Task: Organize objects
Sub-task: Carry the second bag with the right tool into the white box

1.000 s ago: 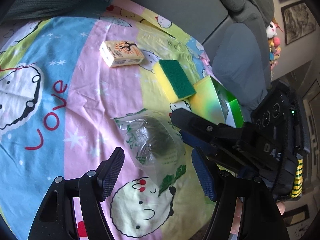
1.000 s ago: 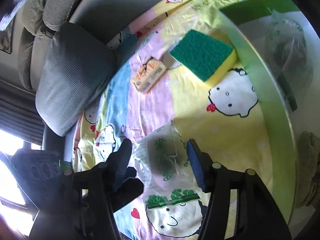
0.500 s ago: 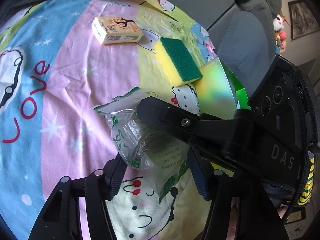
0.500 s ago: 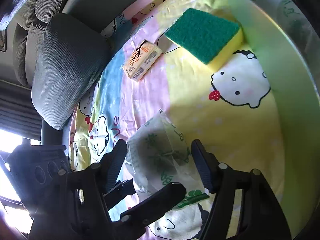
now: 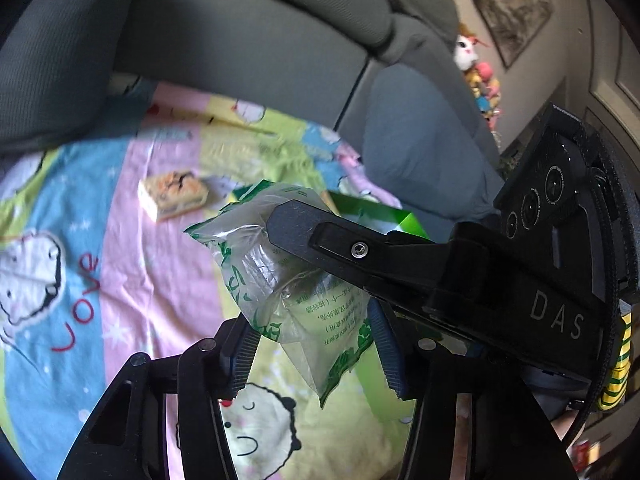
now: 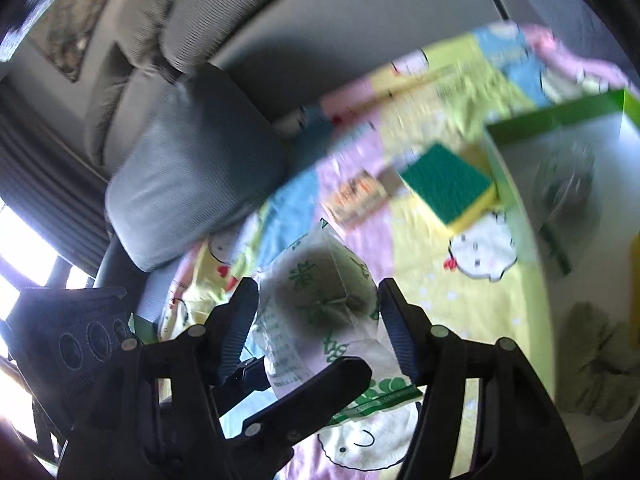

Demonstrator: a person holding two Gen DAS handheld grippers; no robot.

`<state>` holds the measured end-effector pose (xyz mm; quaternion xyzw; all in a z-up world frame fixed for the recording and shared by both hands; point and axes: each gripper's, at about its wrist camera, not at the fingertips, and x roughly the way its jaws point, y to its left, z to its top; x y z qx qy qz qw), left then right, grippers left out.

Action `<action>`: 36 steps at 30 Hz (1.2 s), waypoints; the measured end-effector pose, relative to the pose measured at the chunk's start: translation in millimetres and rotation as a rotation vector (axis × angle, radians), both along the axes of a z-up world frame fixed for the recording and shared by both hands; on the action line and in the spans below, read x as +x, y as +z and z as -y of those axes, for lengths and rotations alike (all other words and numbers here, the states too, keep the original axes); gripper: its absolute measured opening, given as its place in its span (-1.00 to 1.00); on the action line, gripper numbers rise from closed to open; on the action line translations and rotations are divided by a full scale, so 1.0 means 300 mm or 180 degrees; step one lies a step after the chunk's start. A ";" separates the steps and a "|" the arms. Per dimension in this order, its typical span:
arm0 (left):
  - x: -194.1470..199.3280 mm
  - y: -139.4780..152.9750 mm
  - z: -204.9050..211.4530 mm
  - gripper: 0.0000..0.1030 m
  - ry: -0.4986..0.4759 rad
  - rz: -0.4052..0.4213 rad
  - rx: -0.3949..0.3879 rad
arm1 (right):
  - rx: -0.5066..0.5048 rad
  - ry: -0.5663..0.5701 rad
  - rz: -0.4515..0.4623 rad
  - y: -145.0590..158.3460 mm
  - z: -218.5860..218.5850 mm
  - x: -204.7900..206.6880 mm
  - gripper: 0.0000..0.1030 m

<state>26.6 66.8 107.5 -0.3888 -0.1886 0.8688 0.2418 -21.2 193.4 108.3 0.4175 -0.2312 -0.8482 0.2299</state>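
Note:
A clear plastic bag with green print and a dark lump inside hangs above the cartoon bedsheet, held from two sides. My left gripper has its ribbed pads against the bag's lower part, and its jaws are closing. One finger of the right gripper crosses in front of the bag's top. In the right wrist view the same bag sits between the right gripper's pads, which touch it on both sides while the jaws close. A left finger shows below it.
A small orange-printed box and a green-and-yellow sponge lie on the sheet beyond the bag. An open green box at the right holds another bag and a grey-green cloth. A grey cushion and sofa back border the sheet.
Both grippers closed in on the bag from either side and rose with it. The bag has left the sheet and now hangs between them. Both views tilted up toward the sofa back.

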 end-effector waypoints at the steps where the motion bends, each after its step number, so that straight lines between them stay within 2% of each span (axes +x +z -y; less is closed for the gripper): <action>1: 0.012 0.020 -0.004 0.05 -0.0010 -0.0085 -0.0027 | -0.0012 -0.0004 -0.0069 0.018 -0.005 0.012 0.20; 9: 0.071 0.127 -0.112 0.05 -0.0200 -0.0522 -0.0142 | -0.0083 -0.0094 -0.0503 0.132 -0.099 0.109 0.22; 16: 0.085 0.158 -0.263 0.05 -0.0450 -0.0702 -0.0300 | -0.0204 -0.0381 -0.0690 0.167 -0.248 0.168 0.23; 22: 0.032 0.121 -0.394 0.05 -0.0719 -0.0632 -0.0287 | -0.0299 -0.0721 -0.0608 0.136 -0.374 0.180 0.23; 28: 0.001 0.055 -0.519 0.05 -0.0901 -0.0450 -0.0385 | -0.0466 -0.1023 -0.0292 0.042 -0.504 0.164 0.23; 36: -0.022 -0.009 -0.593 0.05 -0.1031 -0.0182 -0.0333 | -0.0484 -0.1239 -0.0010 -0.028 -0.595 0.157 0.23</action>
